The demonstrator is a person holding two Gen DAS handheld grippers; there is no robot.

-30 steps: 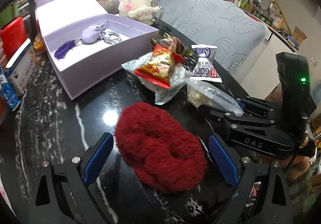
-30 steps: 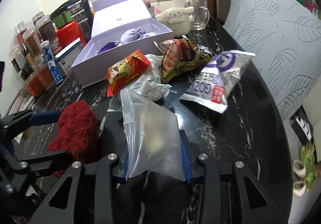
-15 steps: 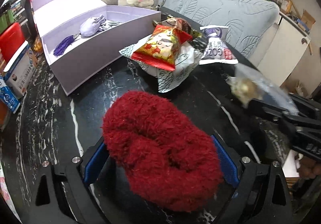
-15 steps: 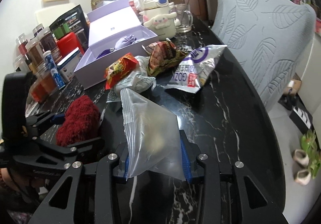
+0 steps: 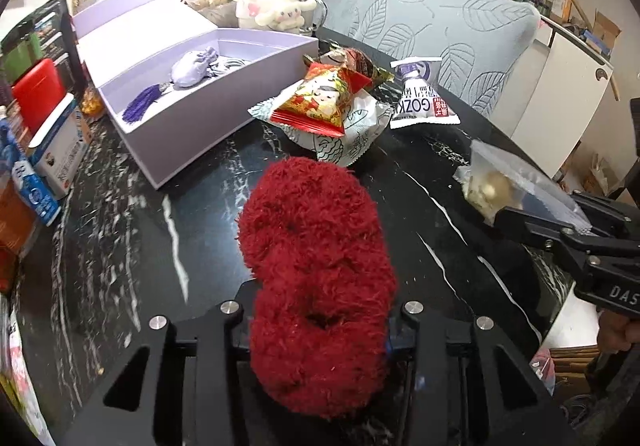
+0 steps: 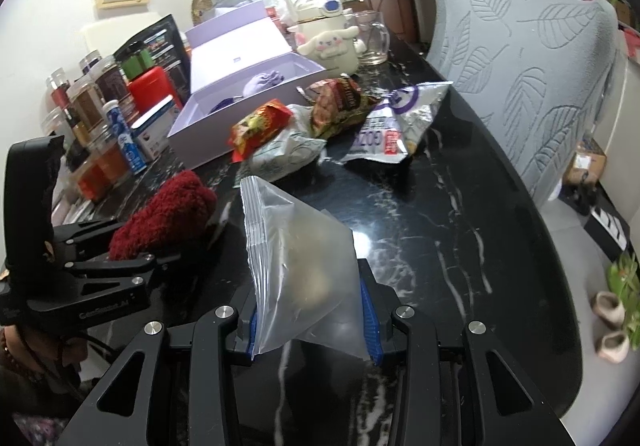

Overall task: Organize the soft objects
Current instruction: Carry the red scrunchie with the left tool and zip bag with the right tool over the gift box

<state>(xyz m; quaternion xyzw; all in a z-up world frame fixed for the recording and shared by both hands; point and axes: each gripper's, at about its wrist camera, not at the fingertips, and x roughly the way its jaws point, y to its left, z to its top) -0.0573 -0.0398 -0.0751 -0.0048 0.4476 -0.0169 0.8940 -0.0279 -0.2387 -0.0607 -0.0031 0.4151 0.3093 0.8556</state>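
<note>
My left gripper (image 5: 320, 330) is shut on a fluffy red scrunchie (image 5: 316, 262) and holds it above the black marble table (image 5: 132, 246). The scrunchie also shows in the right wrist view (image 6: 164, 214), clamped in the left gripper (image 6: 132, 246). My right gripper (image 6: 308, 322) is shut on a clear zip bag (image 6: 300, 266) with a pale lump inside. The bag also shows in the left wrist view (image 5: 508, 186), at the right, held by the right gripper (image 5: 532, 214). An open lilac box (image 5: 200, 94) with a lilac tasselled pouch (image 5: 192, 66) stands behind.
Several snack packets (image 5: 332, 106) lie in a pile by the box, with a GOZK packet (image 5: 420, 102) to their right. A cream plush kettle (image 5: 268, 2) and a glass mug (image 6: 374, 40) stand behind. Jars and boxes (image 6: 100, 118) line the left edge. A grey chair (image 6: 532, 66) stands at the right.
My left gripper has closed on the red scrunchie and lifted it off the table. My right gripper has risen and drawn back with the bag.
</note>
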